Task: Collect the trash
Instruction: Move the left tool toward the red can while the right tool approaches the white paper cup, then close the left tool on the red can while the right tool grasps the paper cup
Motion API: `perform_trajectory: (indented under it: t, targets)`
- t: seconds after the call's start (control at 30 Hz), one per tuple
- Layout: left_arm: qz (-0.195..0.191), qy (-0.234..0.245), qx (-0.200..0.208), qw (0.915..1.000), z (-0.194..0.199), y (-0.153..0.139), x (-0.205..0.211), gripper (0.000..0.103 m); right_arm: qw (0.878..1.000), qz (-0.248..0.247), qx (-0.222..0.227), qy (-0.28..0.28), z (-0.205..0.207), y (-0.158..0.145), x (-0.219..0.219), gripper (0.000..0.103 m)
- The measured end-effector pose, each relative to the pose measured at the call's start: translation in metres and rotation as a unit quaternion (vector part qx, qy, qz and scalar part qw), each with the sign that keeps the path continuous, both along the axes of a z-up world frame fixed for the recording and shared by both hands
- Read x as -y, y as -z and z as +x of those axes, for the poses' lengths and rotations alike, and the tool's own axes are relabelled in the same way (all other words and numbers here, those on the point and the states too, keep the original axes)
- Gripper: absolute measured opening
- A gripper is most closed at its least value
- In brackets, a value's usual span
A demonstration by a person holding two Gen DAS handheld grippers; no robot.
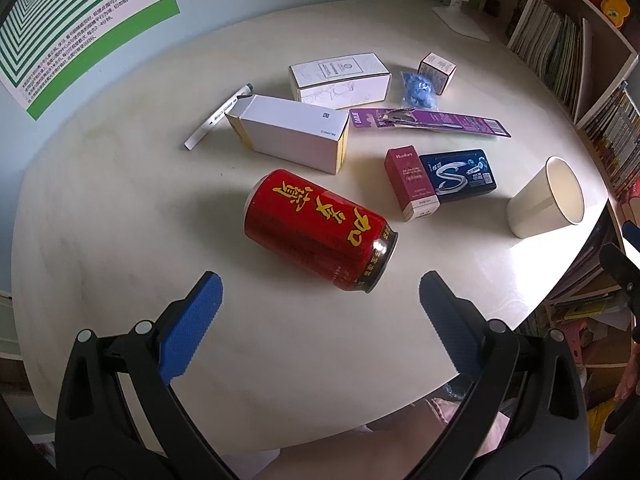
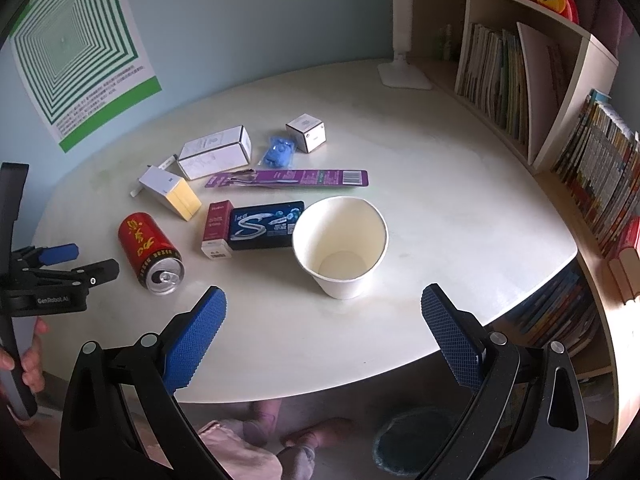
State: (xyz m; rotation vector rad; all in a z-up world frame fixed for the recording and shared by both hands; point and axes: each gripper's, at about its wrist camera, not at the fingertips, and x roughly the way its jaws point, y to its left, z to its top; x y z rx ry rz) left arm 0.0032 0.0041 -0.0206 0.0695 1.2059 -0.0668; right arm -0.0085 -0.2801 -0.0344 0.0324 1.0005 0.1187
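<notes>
- The left gripper [image 1: 320,288] hovers over the near part of the round white table [image 1: 120,208], its blue pads spread wide with nothing between them
- A red can [image 1: 320,230] lies on its side just beyond those pads, opened top toward the near edge, clear of both fingers
- The right gripper [image 2: 323,300] is likewise spread wide and empty; a white paper cup [image 2: 340,246] stands upright just ahead of it, mouth open
- Behind the can lies a white-and-yellow carton [image 1: 294,134], with a white marker [image 1: 218,116] beside its far-left end
- Further back rest a long white box [image 1: 340,78], a crumpled blue wrapper [image 1: 418,88] and a small cube box [image 1: 437,68]; wrapper and cube sit just beside each other
- A purple blister card [image 1: 430,122] stretches across the middle, between the back boxes and the front pair
- A dark red box [image 1: 410,182] touches a navy gum pack [image 1: 460,176]; in the right wrist view the gum pack's end sits right against the cup
- The table's left half is bare, and a strip of open surface runs along the near rim in front of both grippers
- Bookshelves [image 2: 560,140] crowd the table's right side, and a white lamp base [image 2: 404,74] stands at the far edge
- Below the near rim, a dark bin [image 2: 416,444] sits on the floor
</notes>
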Motion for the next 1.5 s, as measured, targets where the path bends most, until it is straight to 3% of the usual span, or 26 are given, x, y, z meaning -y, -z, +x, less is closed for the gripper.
perform_trajectory:
  t: [0.93, 1.5]
  targets:
    - [0.009, -0.061, -0.055, 0.9966, 0.041, 0.031, 0.002, 0.096, 0.998, -0.006, -0.049, -0.048, 0.046, 0.040, 0.016, 0.097]
    - [-0.023, -0.101, -0.121, 0.9873, 0.083, 0.072, -0.020, 0.096, 0.994, -0.021, -0.084, -0.063, 0.086, 0.067, 0.011, 0.097]
